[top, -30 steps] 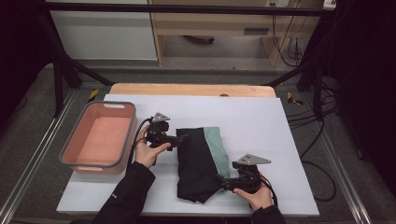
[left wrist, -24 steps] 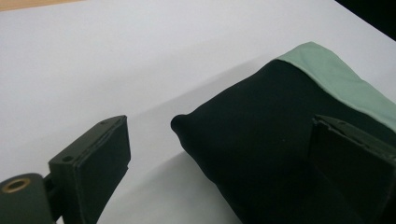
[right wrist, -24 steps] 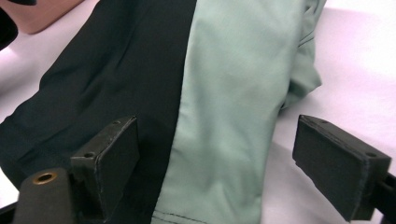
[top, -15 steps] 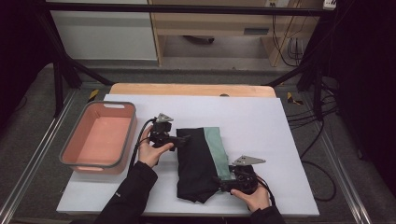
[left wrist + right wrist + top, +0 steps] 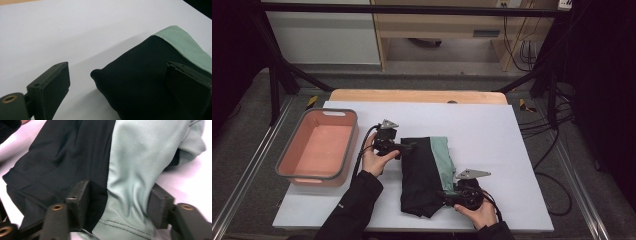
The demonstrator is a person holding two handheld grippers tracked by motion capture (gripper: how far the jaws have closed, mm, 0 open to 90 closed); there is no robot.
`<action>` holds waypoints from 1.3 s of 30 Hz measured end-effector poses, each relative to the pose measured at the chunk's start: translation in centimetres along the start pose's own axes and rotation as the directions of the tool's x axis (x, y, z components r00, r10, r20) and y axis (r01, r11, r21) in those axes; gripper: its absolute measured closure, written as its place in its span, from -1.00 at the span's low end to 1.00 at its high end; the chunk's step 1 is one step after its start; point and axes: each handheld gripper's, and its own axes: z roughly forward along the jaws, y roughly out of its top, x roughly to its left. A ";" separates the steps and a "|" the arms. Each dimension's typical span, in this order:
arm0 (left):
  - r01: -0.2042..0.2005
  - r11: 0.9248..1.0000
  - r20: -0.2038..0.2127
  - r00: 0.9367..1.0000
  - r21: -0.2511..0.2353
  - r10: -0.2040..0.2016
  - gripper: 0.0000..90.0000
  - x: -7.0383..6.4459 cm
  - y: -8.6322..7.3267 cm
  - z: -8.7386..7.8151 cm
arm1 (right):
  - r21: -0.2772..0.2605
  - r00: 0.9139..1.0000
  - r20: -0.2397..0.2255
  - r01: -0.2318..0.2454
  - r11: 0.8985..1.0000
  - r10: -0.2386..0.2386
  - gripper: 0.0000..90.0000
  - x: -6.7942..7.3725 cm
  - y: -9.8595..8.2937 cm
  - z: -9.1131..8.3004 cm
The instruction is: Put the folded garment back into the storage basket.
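left gripper (image 5: 411, 147): jaws released, straddling far-left corner of garment (image 5: 427, 175) | right gripper (image 5: 447, 196): jaws apart around near-right hem | bin (image 5: 292, 167): left, on table (image 5: 492, 125)

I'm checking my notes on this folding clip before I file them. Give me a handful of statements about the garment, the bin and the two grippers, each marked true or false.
1. The folded garment is black with a pale green panel. True.
2. The pink bin holds the garment. False: the garment lies on the white table sheet, right of the bin.
3. The left gripper is open, its jaws either side of a black corner of the garment. True.
4. The right gripper is over the bin. False: it is at the garment's near edge, jaws astride the fabric.
5. The bin sits at the table's left side. True.
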 end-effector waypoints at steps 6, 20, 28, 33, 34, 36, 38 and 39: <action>0.009 1.000 0.003 1.000 0.012 -0.009 -0.88 0.0 0.2 0.5 | 0.014 1.000 0.017 -0.003 1.000 0.003 0.24 0.2 0.1 0.0; 0.044 0.999 0.048 0.998 0.012 -0.045 -0.84 0.2 -0.2 0.8 | 0.069 1.000 0.000 -0.004 0.998 0.004 0.63 0.5 0.4 0.1; 0.064 0.998 0.078 0.995 0.021 -0.066 -0.78 0.5 -0.2 1.0 | 0.078 0.999 -0.029 -0.041 0.996 0.043 0.73 0.1 0.5 0.1; 0.098 0.995 0.123 0.987 0.033 -0.102 -0.64 0.8 -0.4 1.4 | 0.075 0.999 -0.028 -0.039 0.996 0.041 0.74 0.1 0.6 0.0; 0.104 0.994 0.133 0.985 0.035 -0.108 -0.60 0.7 -0.4 1.5 | 0.076 0.999 -0.029 -0.038 0.996 0.040 0.74 0.0 0.7 0.0; 0.113 0.993 0.152 0.981 0.034 -0.117 -0.49 0.7 -0.5 1.5 | 0.078 0.999 -0.030 -0.037 0.996 0.040 0.74 0.0 0.7 0.0; 0.111 0.993 0.151 0.982 0.034 -0.115 -0.43 0.7 -0.6 1.6 | 0.077 0.999 -0.030 -0.035 0.996 0.038 0.73 0.0 0.6 0.0; 0.115 0.993 0.161 0.980 0.036 -0.119 -0.34 0.7 -0.6 1.6 | 0.077 0.999 -0.029 -0.034 0.996 0.037 0.73 0.0 0.6 0.0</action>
